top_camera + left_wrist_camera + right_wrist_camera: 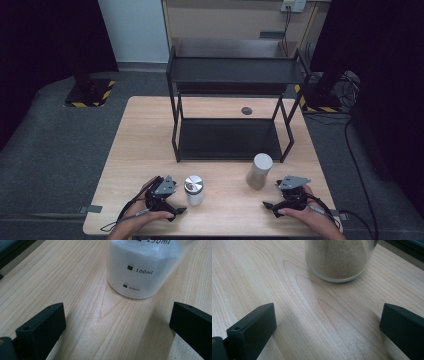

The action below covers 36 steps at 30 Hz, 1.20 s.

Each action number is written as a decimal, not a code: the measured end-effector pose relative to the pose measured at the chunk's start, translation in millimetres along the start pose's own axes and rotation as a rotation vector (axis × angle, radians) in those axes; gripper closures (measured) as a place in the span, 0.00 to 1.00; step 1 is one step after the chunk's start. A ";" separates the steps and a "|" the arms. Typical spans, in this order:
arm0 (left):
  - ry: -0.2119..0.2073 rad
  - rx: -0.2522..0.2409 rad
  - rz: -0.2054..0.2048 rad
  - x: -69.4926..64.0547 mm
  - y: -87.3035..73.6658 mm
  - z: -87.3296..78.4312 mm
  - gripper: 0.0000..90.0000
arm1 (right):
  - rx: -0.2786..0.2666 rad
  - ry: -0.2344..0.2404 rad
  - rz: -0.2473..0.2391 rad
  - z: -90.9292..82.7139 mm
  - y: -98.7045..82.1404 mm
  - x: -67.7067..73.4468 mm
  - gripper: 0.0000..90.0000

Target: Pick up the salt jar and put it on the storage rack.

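Left gripper (176,209): jaws standing wide, holding nothing
Right gripper (270,206): jaws wide too, holding nothing
White-powder jar with shiny lid (194,189): waiting just beside left gripper
Brown-powder jar, white lid (259,171): waiting near right gripper
Black metal shelf rack (235,71): standing bare, nothing done yet

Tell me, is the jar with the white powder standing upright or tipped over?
Upright. The white-powder jar stands on its flat base on the table, shiny lid on top; its volume marks read level.
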<state>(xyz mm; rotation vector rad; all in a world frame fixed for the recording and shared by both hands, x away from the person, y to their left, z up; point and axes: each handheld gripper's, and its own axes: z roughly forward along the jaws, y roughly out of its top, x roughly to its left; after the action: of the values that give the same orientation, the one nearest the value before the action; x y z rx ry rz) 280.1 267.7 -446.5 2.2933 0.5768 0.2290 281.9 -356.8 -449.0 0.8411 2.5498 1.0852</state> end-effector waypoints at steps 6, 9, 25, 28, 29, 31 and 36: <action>0.000 0.000 0.000 0.0 0.0 0.0 0.00 | 0.000 -0.002 0.002 -0.1 -0.1 0.5 0.02; 0.000 0.000 0.000 0.0 0.0 0.0 0.00 | 0.000 -0.002 0.002 -0.1 -0.1 0.5 0.02; -0.021 -0.005 0.009 1.6 1.1 0.0 0.02 | 0.000 -0.003 0.003 -0.2 -0.3 0.9 0.02; -0.024 -0.008 0.013 1.3 2.0 -0.2 0.02 | 0.000 -0.003 0.003 -0.2 -0.3 0.9 0.02; -0.024 -0.014 0.010 1.0 1.8 -0.4 0.02 | -0.001 -0.003 0.003 -0.2 -0.3 0.9 0.02; -0.024 -0.024 0.008 0.5 1.8 -1.1 0.02 | -0.001 -0.003 0.003 -0.2 -0.3 0.9 0.02; -0.028 -0.047 0.006 -0.6 3.2 -2.7 0.02 | -0.001 -0.003 0.003 -0.2 -0.3 0.9 0.02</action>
<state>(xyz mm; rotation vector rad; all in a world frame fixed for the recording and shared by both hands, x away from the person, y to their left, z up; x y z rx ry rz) 279.8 267.2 -442.3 2.2499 0.5449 0.2111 280.9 -356.6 -449.1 0.8458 2.5461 1.0845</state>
